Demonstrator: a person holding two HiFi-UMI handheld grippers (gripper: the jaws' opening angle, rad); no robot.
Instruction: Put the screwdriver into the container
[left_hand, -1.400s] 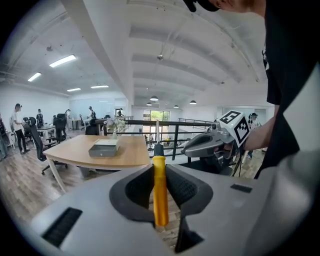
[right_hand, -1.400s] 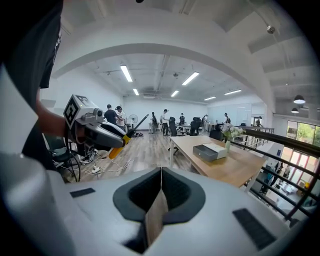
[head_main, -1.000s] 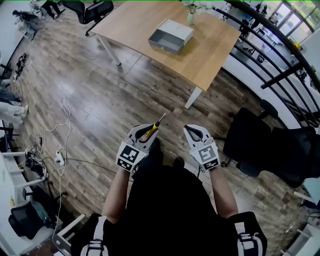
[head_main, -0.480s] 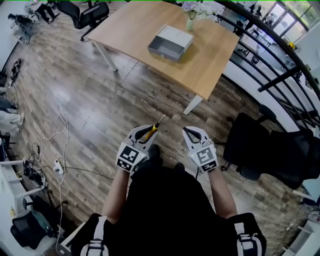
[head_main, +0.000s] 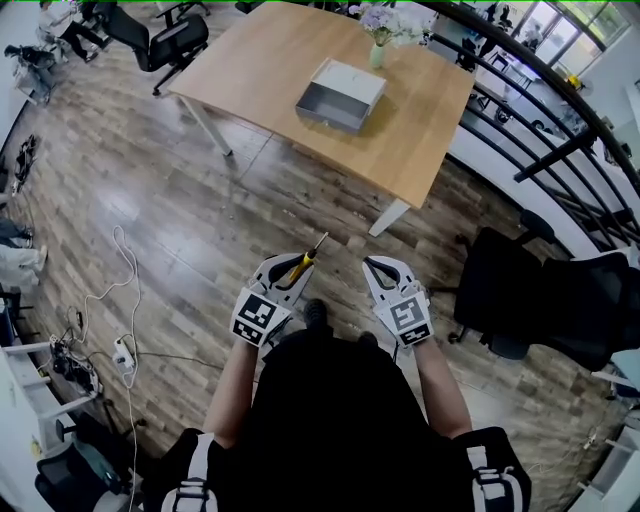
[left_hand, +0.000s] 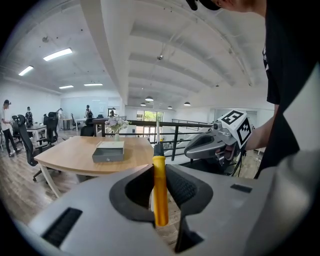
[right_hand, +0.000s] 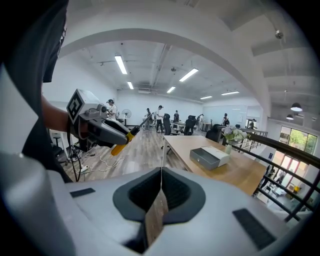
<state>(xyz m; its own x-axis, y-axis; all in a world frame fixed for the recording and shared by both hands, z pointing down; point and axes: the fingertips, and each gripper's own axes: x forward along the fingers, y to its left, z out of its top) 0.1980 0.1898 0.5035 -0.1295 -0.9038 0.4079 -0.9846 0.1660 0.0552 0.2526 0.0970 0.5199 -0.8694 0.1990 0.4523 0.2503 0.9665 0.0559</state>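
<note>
Screwdriver clamped in the left hand-held gripper, well short of the container

The left hand-held gripper was closed on the screwdriver, its ribbed pads pressing both sides of the yellow handle while the thin metal shaft stuck out past the jaw tips. The right hand-held gripper was held just beside it at about the same height, jaws shut together with nothing between them. Both hung over the wooden floor in front of the person's dark shirt. The container, an open grey box, sat on the wooden surface well apart from the two tools, near a small vase of flowers. A black chair stood to the person's right.
</note>
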